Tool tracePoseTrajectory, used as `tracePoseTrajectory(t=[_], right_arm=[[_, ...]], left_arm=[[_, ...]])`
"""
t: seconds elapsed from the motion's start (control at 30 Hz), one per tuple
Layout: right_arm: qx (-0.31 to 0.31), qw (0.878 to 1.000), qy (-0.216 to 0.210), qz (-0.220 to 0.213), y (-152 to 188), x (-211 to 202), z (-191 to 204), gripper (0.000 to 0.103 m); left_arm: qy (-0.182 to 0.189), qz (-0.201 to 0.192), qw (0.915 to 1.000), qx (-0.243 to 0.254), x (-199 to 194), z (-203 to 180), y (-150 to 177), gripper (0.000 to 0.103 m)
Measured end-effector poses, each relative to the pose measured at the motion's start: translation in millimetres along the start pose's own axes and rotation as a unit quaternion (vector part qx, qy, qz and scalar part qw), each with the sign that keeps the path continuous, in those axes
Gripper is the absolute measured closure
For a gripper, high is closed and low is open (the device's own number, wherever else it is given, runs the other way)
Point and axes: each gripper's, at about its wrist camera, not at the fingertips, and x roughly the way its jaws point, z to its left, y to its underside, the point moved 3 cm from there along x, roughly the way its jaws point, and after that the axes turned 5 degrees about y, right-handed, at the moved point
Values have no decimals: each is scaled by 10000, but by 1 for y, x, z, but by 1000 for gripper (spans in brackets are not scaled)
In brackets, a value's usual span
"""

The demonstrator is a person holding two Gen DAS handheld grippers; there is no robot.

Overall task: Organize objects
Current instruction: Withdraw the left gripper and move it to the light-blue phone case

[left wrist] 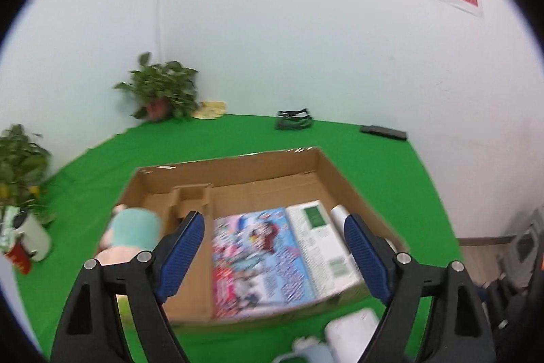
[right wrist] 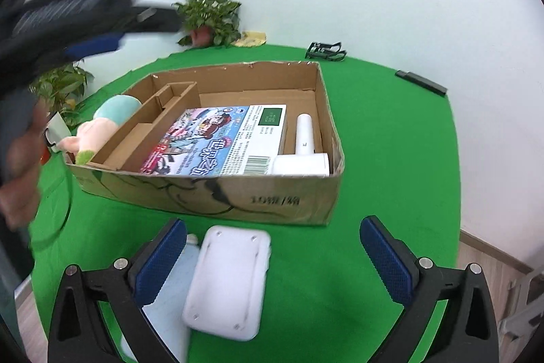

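Note:
An open cardboard box [left wrist: 234, 164] [right wrist: 190, 193] stands on the green table. In it lie a colourful flat carton [left wrist: 258, 257] [right wrist: 217, 142] and a white dryer-shaped device [right wrist: 304, 145]. A plush doll [left wrist: 132, 233] [right wrist: 102, 125] rests in the box's left compartment. My left gripper [left wrist: 273, 218] hovers open above the box with nothing between its fingers; the right wrist view shows it blurred at upper left [right wrist: 142, 31], held by a hand [right wrist: 20, 179]. My right gripper [right wrist: 272, 221] stands open over a white rounded slab [right wrist: 227, 281] [left wrist: 352, 329] and a pale blue item [right wrist: 170, 298] lying before the box.
Two potted plants [left wrist: 163, 91] [left wrist: 20, 165] stand at the back left, with a white cup [left wrist: 32, 235] beside the nearer one. A black wire holder [left wrist: 294, 119] and a black bar [left wrist: 384, 131] lie near the far wall. Bare green cloth [right wrist: 391, 142] lies right of the box.

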Motion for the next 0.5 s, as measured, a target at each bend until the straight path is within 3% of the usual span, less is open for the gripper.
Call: tracePoseTrajectory(t=[0.13,0.23,0.5], right_arm=[[44,9998,33,-206,16,-25,6,0],[34,9998,29,-183,25,-36,7,0],[-127,9998,-158,-68,44,-52,17,0]], left_arm=[[-462,8,9986,-252,-28,14,34,19],[-557,44,9970,-535,-47,23,56,19],[-657,320,9956,-578,-62,23,85,19]])
